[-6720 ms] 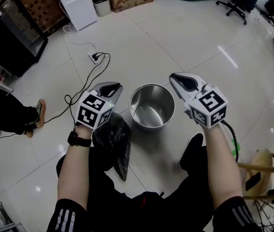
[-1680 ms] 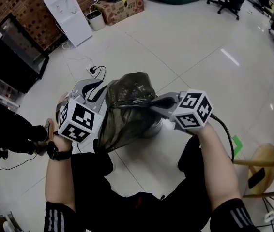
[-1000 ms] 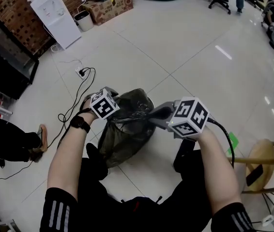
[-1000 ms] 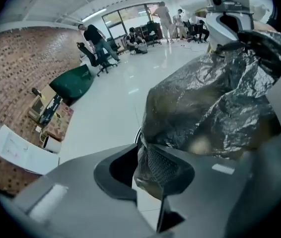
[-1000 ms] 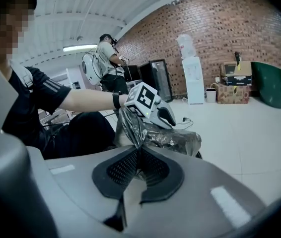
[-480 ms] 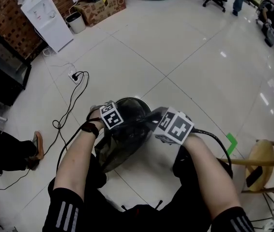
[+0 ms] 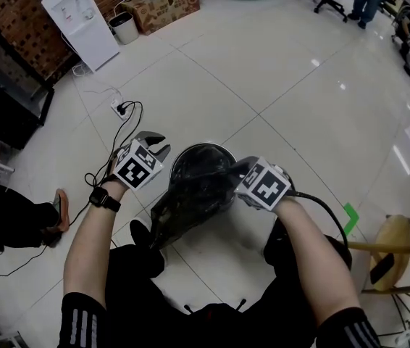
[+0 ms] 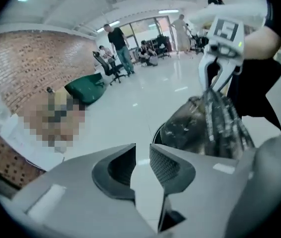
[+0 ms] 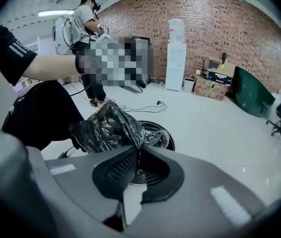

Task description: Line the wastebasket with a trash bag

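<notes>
Right gripper (image 7: 235,172), at 4 o'clock of the wastebasket (image 7: 206,148), clenches the trash bag (image 7: 190,198) bunched over its mouth; left gripper (image 7: 158,143) (jaws just opening, empty, at 9 o'clock) should regrasp the opposite hem.

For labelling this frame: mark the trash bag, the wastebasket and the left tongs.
trash bag (image 7: 190,203), head view, crumpled middle of the black film.
wastebasket (image 9: 168,137), right gripper view, bare steel rim.
left tongs (image 7: 157,142), head view, midway between the tips.

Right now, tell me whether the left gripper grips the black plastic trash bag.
No: the left gripper has just been opening its jaws, which stand apart with nothing between, beside the black plastic trash bag.
</notes>
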`<state>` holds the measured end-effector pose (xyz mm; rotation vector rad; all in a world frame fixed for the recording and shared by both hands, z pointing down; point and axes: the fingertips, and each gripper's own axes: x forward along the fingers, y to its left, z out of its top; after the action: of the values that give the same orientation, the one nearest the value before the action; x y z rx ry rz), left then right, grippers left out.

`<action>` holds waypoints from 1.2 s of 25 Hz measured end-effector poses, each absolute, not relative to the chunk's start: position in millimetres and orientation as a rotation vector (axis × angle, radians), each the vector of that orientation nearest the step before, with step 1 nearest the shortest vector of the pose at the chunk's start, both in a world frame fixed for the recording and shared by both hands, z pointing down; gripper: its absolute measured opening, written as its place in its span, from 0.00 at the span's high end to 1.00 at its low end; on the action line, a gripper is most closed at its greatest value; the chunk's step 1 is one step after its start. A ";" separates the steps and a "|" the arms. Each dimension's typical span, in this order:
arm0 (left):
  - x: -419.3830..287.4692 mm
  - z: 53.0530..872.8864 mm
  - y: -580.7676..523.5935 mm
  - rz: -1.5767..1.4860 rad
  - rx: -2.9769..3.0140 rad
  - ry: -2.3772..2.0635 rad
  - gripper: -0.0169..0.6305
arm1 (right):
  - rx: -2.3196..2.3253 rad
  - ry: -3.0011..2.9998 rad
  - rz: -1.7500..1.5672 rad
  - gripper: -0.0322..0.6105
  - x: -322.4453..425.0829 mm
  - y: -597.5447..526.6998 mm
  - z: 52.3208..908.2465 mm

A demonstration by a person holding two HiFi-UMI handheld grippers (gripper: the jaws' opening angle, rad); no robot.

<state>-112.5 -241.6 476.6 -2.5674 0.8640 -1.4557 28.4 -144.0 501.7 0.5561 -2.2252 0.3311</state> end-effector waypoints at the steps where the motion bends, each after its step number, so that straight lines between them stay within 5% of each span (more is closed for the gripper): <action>1: -115.0 461.3 -229.1 -1.407 -2.618 0.871 0.86 | 0.580 -2.221 0.324 0.94 30.4 -147.5 502.6; 11: -148.1 553.5 -126.2 -1.757 -2.762 0.731 0.73 | 0.714 -2.217 0.441 0.94 47.2 -171.0 514.5; 15: -139.3 565.4 -123.0 -1.757 -2.797 0.658 0.97 | 0.671 -2.214 0.454 0.94 44.1 -169.3 529.6; 25: -130.4 560.2 -171.7 -1.679 -2.853 0.762 0.97 | 0.603 -2.110 0.387 0.94 35.1 -186.4 582.6; 30: -133.3 578.9 -141.7 -1.788 -3.091 0.532 0.71 | 0.652 -2.094 0.324 0.94 42.8 -211.7 585.9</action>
<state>-133.3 -141.7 578.9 -3.0908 0.5318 -1.7876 42.8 -211.7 585.9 0.6518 -2.0945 0.3237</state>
